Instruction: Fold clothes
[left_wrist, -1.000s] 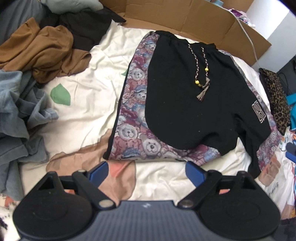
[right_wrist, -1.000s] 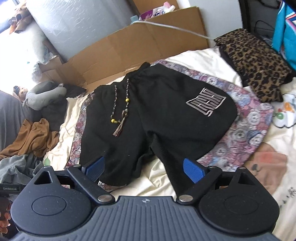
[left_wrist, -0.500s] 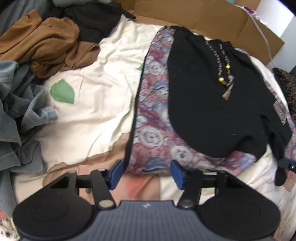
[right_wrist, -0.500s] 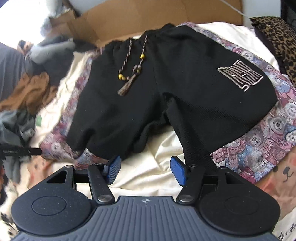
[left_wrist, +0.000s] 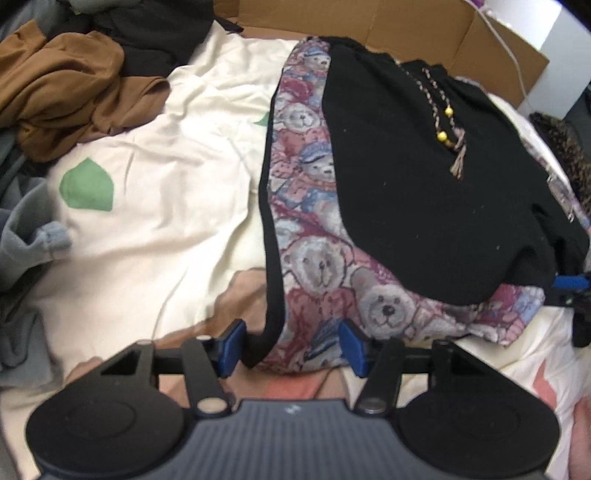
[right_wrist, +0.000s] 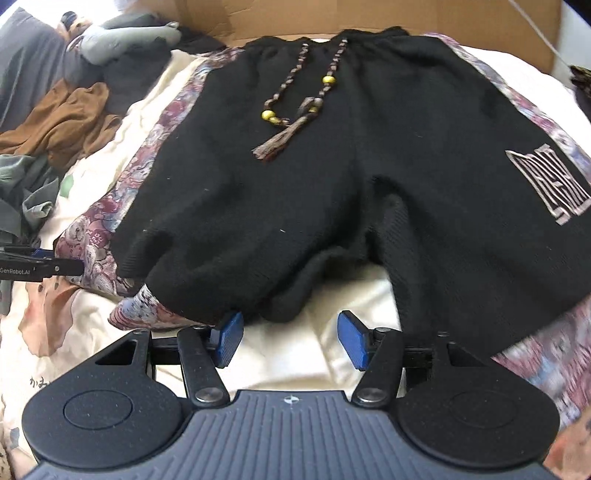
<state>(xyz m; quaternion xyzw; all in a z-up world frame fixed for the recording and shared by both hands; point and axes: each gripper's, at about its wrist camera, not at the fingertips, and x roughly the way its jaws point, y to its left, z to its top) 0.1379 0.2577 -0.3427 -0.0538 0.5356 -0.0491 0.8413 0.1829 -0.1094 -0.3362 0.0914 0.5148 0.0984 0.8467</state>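
Observation:
Black shorts (right_wrist: 332, 177) with a beaded drawstring (right_wrist: 295, 110) lie flat on a teddy-bear print cloth (left_wrist: 317, 258) spread over the cream bedsheet (left_wrist: 177, 206). My left gripper (left_wrist: 291, 349) is open, and its blue pads straddle the near left corner of the bear cloth, where the black trim ends. My right gripper (right_wrist: 291, 339) is open just below the crotch hem of the shorts, with only sheet between its pads. Each gripper shows in the other's view: the left gripper (right_wrist: 40, 266) at the far left and the right gripper (left_wrist: 570, 282) at the far right.
A crumpled brown garment (left_wrist: 70, 85) and grey clothes (left_wrist: 26, 229) are piled on the left of the bed. A cardboard sheet (left_wrist: 406, 26) stands along the far edge. A leopard-print item (left_wrist: 569, 147) lies at the right.
Both grippers have moved forward and down to the near edge of the clothes. Their fingers have narrowed from wide apart to a smaller gap. The left pads now flank the bear cloth's corner.

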